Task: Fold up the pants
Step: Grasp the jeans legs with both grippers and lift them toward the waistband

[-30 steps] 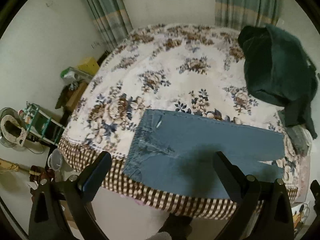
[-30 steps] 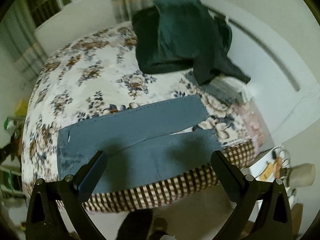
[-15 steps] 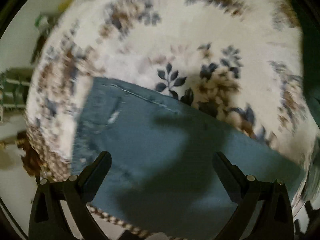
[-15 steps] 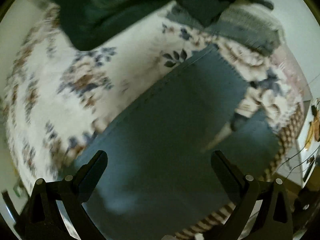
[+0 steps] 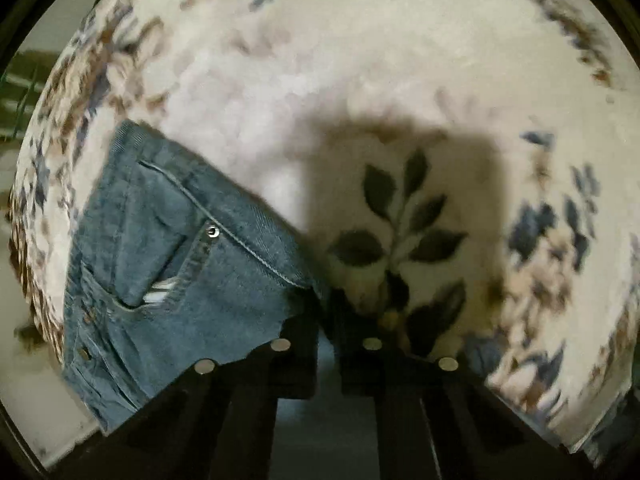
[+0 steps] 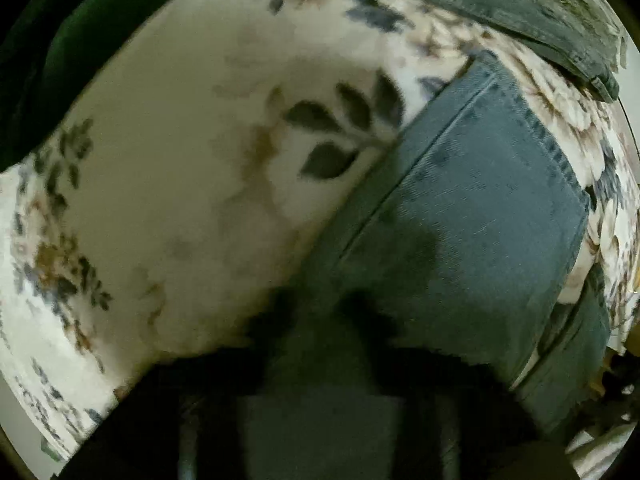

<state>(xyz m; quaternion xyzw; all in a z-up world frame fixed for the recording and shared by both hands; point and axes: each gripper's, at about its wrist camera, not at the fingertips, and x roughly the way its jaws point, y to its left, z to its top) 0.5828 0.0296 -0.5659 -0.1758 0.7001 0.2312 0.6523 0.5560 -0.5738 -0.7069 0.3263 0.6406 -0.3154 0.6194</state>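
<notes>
left wrist view: the left tool has dropped from its wide, spread hover to the bed, and its fingers now sit pressed together on the far edge of the pants near the waist and pocket. right wrist view: the right tool has come down too, pinching the same far edge near the leg hem; its tips are dark and blurred, so the grip looks closed but is hard to confirm. the pants lie flat along the near side of the bed. judging by this, both ends are gripped, ready for the 1st fold.
</notes>
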